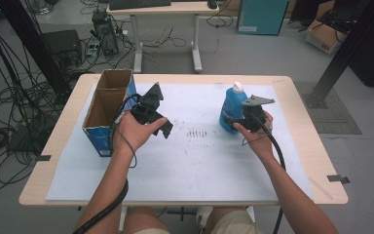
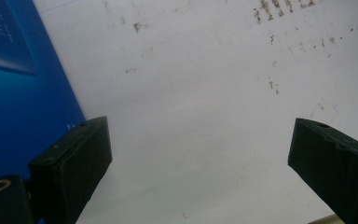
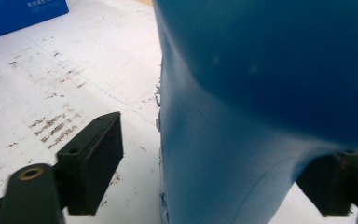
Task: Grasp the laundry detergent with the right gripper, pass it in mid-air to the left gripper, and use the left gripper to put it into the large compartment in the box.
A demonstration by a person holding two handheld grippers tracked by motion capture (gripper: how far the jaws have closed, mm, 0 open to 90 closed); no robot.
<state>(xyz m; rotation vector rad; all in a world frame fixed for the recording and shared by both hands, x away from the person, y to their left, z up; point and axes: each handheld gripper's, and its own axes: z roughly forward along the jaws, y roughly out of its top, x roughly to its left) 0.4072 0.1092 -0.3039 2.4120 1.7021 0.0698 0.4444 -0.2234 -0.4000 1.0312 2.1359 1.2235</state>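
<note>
- Blue bottle (image 1: 230, 110) stands upright on the white sheet (image 1: 195, 161) covering the desk (image 1: 299, 126), over on the right side, pretty far from the cardboard box (image 1: 108, 109) on the left.
- Right claw (image 1: 234, 124) is at the bottle's lower body, coming in level from the person's side. In the right gripper view the bottle (image 3: 242, 121) sits between the two jaws, but there's a clear gap on the left side, so I'd call it not clamped yet, just straddling. The far jaw is tucked behind the bottle, and whether it touches I can't tell.
- Going low on the body makes sense to me: that's the widest, steadiest part, so the bottle is less likely to tip when the jaws pinch.
- Left claw (image 1: 166, 127) hangs over the sheet just beside the box, jaws spread wide with nothing in them. The left gripper view has the blue side of the box (image 2: 14, 93) right next to one jaw. My guess is it's parked there, waiting or ready to steady the box.
- Looks-wise, the bottle is glossy blue plastic with a white cap (image 1: 237, 87) and a curved, waisted shape. Seems smooth, so maybe a bit slippery.
- Box is open-topped, brown inside, blue outside, and looks like the likely drop spot.
</note>
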